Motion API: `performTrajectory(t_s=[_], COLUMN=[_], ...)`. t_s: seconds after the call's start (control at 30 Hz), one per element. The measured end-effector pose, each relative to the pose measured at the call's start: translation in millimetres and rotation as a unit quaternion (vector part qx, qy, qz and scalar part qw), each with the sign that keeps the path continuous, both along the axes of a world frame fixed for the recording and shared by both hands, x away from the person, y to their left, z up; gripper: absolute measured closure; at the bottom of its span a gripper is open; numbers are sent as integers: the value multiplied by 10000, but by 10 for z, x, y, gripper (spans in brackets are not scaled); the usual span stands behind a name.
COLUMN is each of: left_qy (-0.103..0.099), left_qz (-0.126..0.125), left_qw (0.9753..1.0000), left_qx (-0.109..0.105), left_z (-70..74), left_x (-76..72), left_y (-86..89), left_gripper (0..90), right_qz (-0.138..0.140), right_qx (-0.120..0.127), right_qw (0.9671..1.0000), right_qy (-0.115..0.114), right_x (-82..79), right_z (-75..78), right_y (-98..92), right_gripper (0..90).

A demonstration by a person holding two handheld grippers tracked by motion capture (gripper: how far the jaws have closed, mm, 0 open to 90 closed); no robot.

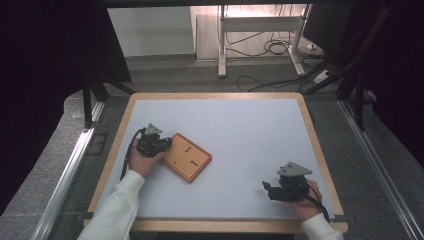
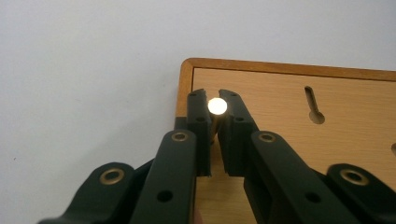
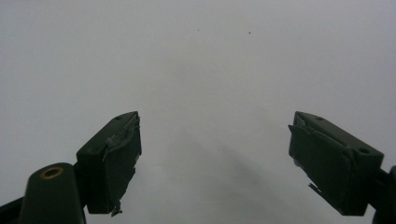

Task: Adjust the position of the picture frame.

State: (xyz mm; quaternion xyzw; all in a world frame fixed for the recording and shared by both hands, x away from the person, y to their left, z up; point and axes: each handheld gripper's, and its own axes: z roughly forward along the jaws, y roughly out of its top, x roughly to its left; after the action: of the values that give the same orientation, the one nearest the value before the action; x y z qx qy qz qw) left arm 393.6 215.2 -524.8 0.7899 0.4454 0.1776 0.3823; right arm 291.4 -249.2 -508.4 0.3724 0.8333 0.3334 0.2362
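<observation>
A small brass peg (image 2: 217,107) is sitting pinched between the jaws of the left gripper (image 2: 214,100), its round bright end facing up; the shaft below is mostly hidden by the jaws. It is hanging over the near-left corner of a wooden board (image 2: 299,140), which is lying on the left half of the table (image 1: 250,130), tilted to the table's edges. The board is showing keyhole-shaped slots (image 2: 314,105); what they hold is too dark to tell. The left gripper (image 1: 153,141) is resting at the board's left edge (image 1: 186,156). The right gripper (image 1: 290,184) is waiting near the table's near-right corner, well apart, its jaws (image 3: 215,158) gaping wide over bare surface, gripping nothing.
</observation>
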Motion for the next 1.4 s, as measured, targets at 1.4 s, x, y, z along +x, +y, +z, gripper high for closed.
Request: performTrajectory(t_s=[1.4], left_qy=[-96], left_qz=[-1527], left_qw=[9882], left_qx=[27], left_z=[170], left_x=[-47], left_y=[-850], left_gripper=[834], right_qz=[49], right_qx=[-26], right_qw=[10000], right_qy=[-28], right_x=[2], right_z=[-1], right_y=[-3], right_gripper=[175])
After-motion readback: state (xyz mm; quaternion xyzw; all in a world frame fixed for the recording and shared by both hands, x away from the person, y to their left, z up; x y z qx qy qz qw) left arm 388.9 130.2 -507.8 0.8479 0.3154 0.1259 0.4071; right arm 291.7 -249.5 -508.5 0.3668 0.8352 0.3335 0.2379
